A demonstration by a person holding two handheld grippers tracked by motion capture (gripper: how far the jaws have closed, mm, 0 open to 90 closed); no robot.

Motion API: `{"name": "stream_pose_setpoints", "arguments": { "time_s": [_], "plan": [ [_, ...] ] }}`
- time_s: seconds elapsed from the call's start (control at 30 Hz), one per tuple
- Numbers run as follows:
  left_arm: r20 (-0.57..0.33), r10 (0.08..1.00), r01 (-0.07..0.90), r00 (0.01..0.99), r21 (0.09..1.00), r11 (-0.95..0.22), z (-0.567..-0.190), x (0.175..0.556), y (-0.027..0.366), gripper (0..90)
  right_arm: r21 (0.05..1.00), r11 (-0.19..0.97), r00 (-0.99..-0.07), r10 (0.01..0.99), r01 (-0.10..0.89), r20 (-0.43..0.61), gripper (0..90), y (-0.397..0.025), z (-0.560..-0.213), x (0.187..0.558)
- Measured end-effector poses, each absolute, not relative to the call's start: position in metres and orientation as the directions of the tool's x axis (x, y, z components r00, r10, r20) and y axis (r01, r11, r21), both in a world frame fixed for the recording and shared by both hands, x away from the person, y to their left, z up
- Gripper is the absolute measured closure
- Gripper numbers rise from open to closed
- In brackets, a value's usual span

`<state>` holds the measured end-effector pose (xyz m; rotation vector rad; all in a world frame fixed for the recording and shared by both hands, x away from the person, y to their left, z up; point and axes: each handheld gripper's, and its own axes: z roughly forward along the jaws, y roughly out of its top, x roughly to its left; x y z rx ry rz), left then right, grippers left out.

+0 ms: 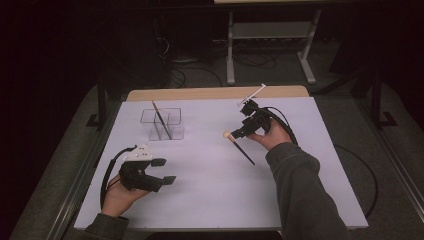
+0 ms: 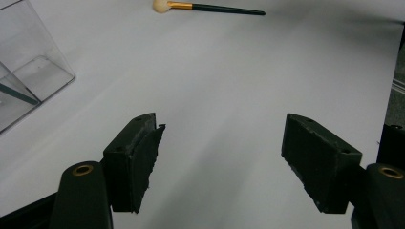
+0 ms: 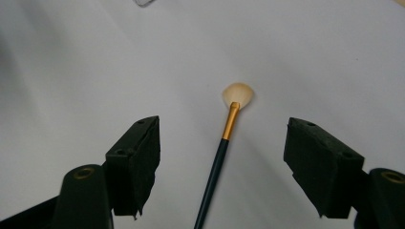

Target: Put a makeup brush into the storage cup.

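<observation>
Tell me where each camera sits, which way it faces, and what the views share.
High view: above the person's side, looking forward and down on the white table; both forearms, left tool and right tool show.
Left gripper view: rides the left tool, jaws wide apart, looking across the table toward the brush and clear organizer.
Right gripper view: rides the right tool, looking down with the brush between its open jaws.
All three views share the brush.

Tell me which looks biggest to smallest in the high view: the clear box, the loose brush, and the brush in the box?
1. Clear box, plainly biggest.
2 and 3. Loose brush and brush in the box: these look about alike in length, and the right gripper covers part of the loose brush, so I cannot rank them.
</observation>
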<state>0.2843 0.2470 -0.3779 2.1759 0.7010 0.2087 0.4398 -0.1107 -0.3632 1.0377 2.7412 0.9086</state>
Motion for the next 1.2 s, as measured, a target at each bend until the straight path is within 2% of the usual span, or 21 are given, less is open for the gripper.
{"name": "stream_pose_setpoints", "arguments": {
  "time_s": [0.87,1.2],
  "plan": [
    [-0.085,0.548,0.413,0.832,0.755,-0.51,-0.376,0.283,0.247,27.8,0.497,0.61,-0.754,0.64,0.617,0.149,34.9,-0.099,-0.386,0.449],
    [-0.086,0.55,0.414,0.831,0.756,-0.507,-0.376,0.283,0.247,27.8,0.475,0.625,-0.754,0.641,0.619,0.14,41.3,-0.093,-0.395,0.451]
  ]
}}
